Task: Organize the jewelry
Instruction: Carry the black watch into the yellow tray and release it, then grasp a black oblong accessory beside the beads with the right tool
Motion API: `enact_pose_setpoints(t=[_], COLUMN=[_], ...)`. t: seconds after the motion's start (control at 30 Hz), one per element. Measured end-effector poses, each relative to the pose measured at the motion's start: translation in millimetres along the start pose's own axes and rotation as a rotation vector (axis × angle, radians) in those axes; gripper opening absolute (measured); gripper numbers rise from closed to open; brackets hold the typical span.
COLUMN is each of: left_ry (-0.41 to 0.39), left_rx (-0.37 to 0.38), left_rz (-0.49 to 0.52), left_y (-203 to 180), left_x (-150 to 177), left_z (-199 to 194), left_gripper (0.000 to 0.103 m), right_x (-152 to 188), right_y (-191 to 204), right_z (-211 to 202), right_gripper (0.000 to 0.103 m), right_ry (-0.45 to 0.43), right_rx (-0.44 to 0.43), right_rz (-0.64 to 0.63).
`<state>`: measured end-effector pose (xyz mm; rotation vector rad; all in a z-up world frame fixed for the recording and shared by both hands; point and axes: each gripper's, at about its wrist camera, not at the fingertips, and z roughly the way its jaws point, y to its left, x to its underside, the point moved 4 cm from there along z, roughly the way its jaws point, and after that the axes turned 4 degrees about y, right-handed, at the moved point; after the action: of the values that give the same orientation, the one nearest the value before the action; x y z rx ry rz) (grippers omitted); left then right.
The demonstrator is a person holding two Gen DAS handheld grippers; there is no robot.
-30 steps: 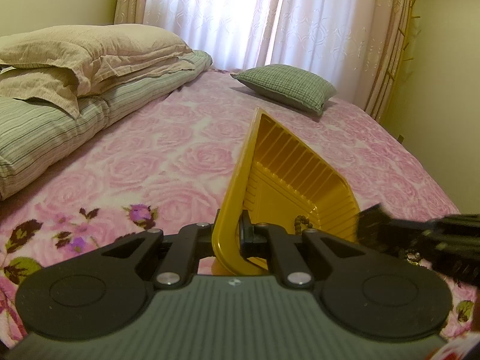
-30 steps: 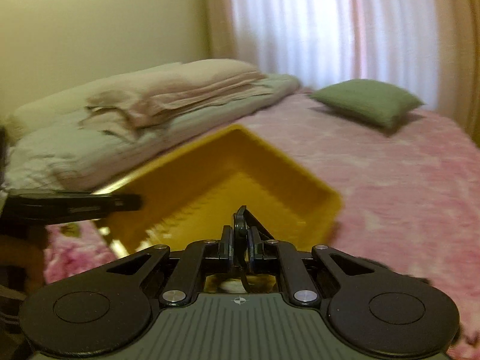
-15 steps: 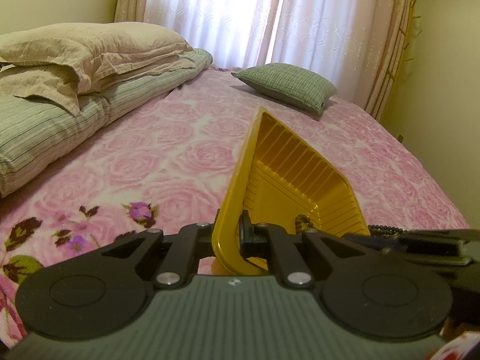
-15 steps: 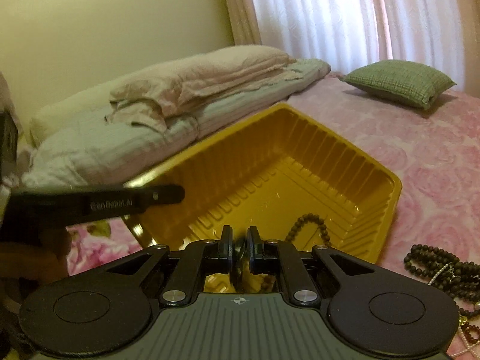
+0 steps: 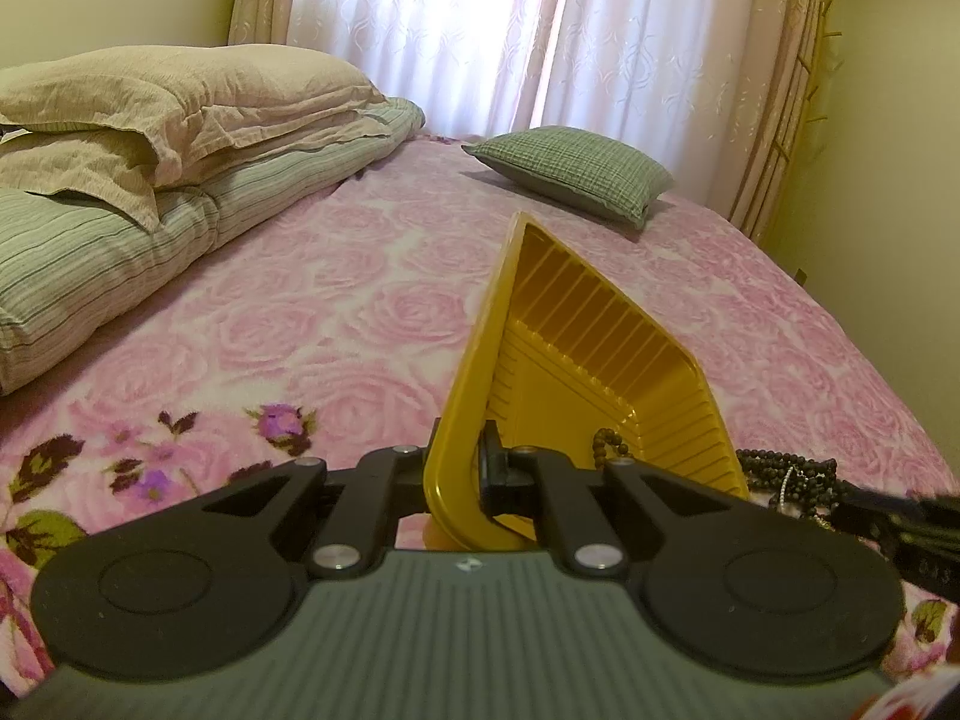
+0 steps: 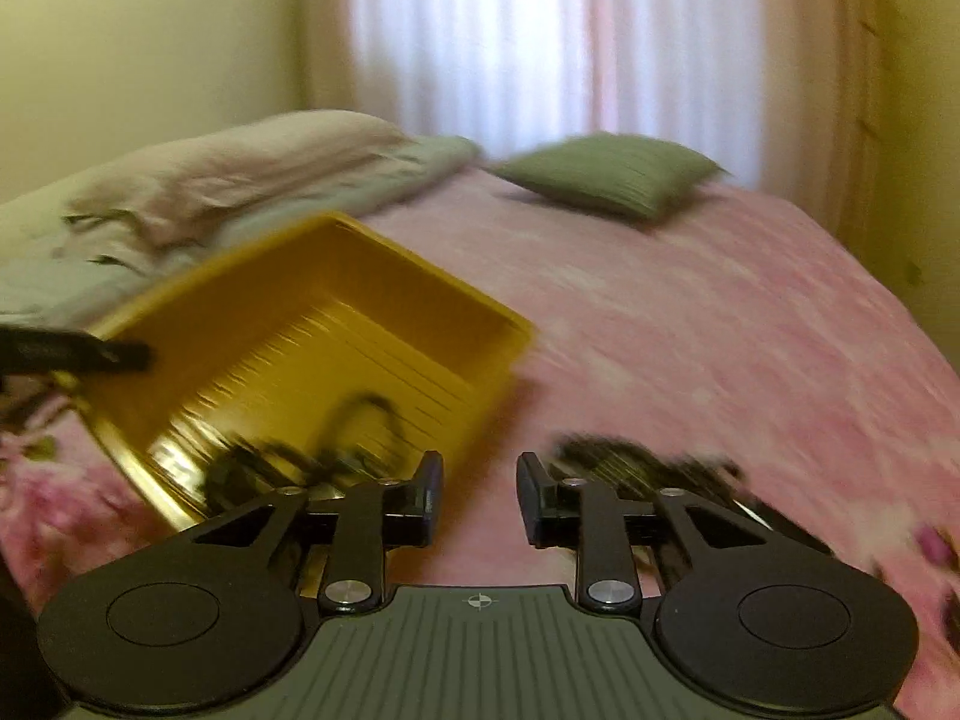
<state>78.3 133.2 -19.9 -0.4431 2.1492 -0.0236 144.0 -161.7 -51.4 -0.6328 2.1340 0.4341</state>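
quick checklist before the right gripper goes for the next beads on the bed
1. Left gripper clamped on the yellow tray rim: ok.
2. Tray tilted open toward the right gripper: ok.
3. Right jaws open and empty, having just been opening: ok.
4. One bead string already inside the tray: ok.
5. Dark bead pile on the bed beside the tray: ok.
6. Exact strand to pinch: cannot tell, the right view is blurred.
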Motion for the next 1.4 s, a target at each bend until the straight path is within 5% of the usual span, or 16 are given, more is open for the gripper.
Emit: enact_pose_setpoints(t=[0.37,0.87,1.4], left_ry=[0.001,0.005,0.005], left_rx=[-0.003,-0.007,-0.006], left_rz=[0.007,0.006,0.003], left_y=[-2,-1,0], left_x=[-2,-4,-4], left_z=[0,1,1], left_gripper=[0.007,0.007,0.007], right_x=[51,38,29], right_y=[-78,-116,-130], right_z=[-20,4,57], right_gripper=[0.028,0.028,0.035], right_ry=[0.078,0.082,0.239], right_rx=[0.209,0.31,0.246], right_rz=[0.06,-0.015,-0.272])
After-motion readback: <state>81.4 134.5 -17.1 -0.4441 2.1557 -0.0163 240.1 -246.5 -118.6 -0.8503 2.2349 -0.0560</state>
